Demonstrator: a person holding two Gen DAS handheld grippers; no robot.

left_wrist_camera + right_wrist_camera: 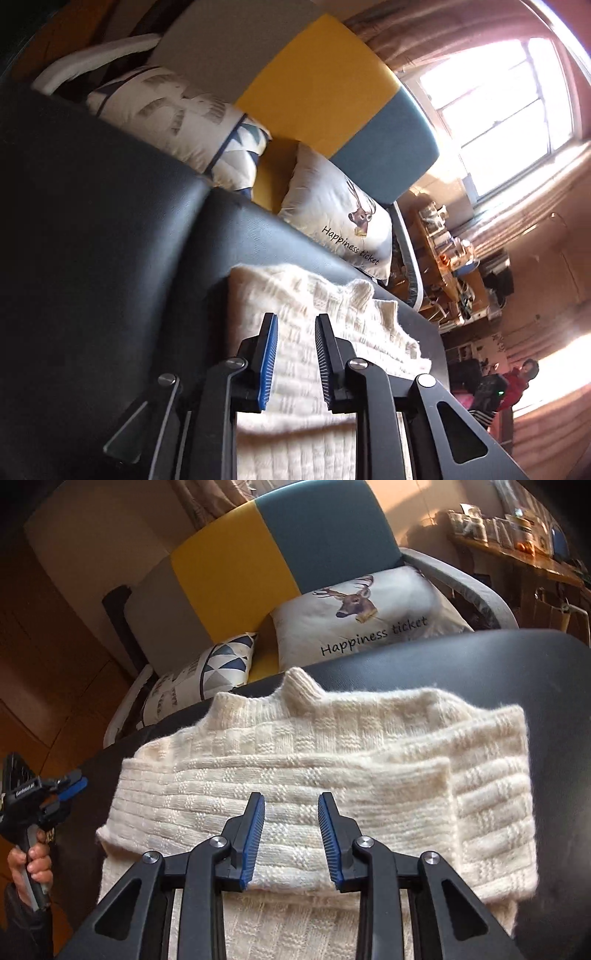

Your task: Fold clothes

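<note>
Sweater: a cream knitted sweater (317, 760) lies flat on the black padded surface (480, 664), collar (301, 690) at the far edge; both sleeves are laid across the chest, the left one over the right, its cuff (439, 775) ending right of centre; the lower body runs toward the near edge and out of view

Right gripper: the right gripper (291, 834) hovers over the crossed sleeves, jaws apart, nothing between them

Left gripper: the left gripper (295, 358) is likewise parted and empty; in the right wrist view it is held off the left edge of the sweater, clear of the cloth, in the person's hand (31, 860)

Stage, as judged: sleeves are in; the body does not look doubled over, though its hem is unseen

Doing it well: a bottom-to-collar fold calls for grasping the hem at two well-separated points, taking both knit layers, lifting evenly so the sleeves stay put, and lining the hem up with the shoulders; the knit is thick and soft, so it may sag or drag

Surface: smooth, dark, leather-like, with a seam (199, 206) visible in the left wrist view

Room: beyond the far edge stands a grey, yellow and teal chair (236, 561) with a deer cushion (369, 616) and a triangle-patterned cushion (207, 679); cluttered wooden shelf (517, 550) far right; bright window (498, 122); wooden floor at left
</note>
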